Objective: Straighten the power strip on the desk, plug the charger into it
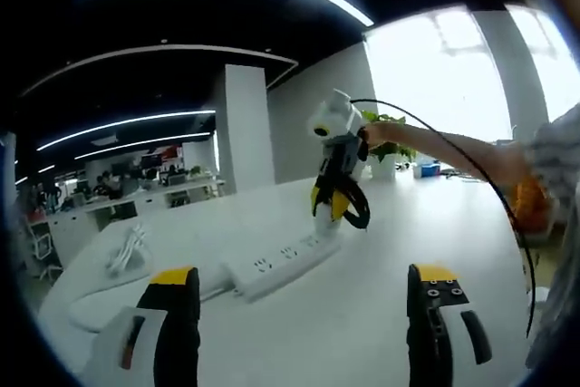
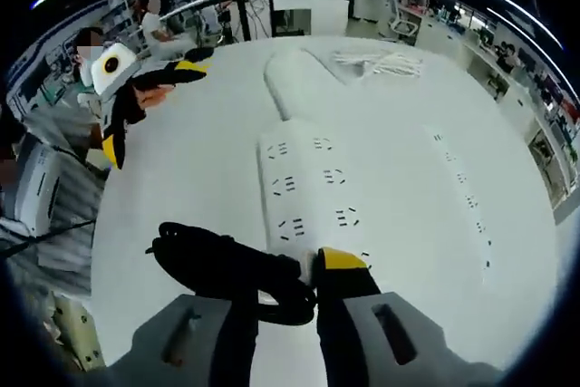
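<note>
The white desk [image 2: 181,188] holds a white strip [image 2: 308,192] near its middle. The right gripper [image 2: 290,292] grips a black charger [image 2: 227,269] right at the strip's near end. The left gripper [image 1: 304,301] hangs wide, holding nothing.

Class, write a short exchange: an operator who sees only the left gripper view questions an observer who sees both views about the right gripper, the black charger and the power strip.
Operator: Is the right gripper really gripping the charger?
Observer: Yes. In the right gripper view, the right gripper has its fingers clamped on the black charger, its cable looped beside them.
Operator: Plugged in yet?
Observer: No. It hangs over the power strip's near end; the sockets ahead are empty.
</note>
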`<state>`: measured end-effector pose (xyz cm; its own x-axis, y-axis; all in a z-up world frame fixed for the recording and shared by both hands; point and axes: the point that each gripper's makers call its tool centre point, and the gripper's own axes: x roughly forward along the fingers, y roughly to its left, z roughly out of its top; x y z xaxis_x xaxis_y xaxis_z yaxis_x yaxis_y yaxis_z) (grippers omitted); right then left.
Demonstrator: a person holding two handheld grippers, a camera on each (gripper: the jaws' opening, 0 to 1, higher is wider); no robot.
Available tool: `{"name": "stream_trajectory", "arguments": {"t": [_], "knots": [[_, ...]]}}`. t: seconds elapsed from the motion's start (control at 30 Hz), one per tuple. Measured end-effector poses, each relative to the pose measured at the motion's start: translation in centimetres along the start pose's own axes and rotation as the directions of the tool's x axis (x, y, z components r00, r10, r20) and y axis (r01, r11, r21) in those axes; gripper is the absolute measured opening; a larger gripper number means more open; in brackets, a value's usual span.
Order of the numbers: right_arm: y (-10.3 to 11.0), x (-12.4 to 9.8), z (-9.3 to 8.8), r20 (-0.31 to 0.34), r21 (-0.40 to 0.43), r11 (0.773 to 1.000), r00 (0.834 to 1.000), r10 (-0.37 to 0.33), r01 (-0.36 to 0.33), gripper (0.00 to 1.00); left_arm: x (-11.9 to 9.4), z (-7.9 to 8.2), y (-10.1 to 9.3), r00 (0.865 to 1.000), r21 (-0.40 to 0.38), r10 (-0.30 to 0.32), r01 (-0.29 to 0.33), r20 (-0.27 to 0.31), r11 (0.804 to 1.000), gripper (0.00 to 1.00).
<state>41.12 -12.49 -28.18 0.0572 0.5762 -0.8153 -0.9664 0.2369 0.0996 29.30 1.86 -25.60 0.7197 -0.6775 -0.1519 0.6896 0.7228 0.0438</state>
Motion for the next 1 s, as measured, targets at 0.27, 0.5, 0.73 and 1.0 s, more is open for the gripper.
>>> {"name": "stream_trajectory", "arguments": {"t": [0.27,0.5,0.73,1.0], "knots": [[0.8,0.2,0.2,0.113,-0.037,0.999,0.993,-0.035,0.039,0.21,-1.1,1.1,-0.6,1.0,0.019,-0.009,0.009,0.019,1.0,0.97],[0.5,-0.1,0.0,0.161,-0.08,0.994,0.985,-0.065,0.078,0.25,-1.5,1.1,0.6,1.0,0.023,0.02,-0.021,0.009,1.0,0.97],[-0.1,-0.7,-1.1,0.243,-0.181,0.96,0.956,-0.167,0.214,0.35,-2.2,1.1,1.1,0.999,0.029,0.042,-0.042,0.0,0.999,0.97],[-0.3,-2.7,-0.1,0.351,-0.143,0.957,0.917,-0.191,0.254,0.37,-2.4,1.3,0.5,0.999,0.028,0.045,-0.045,0.007,0.999,0.97]]}}
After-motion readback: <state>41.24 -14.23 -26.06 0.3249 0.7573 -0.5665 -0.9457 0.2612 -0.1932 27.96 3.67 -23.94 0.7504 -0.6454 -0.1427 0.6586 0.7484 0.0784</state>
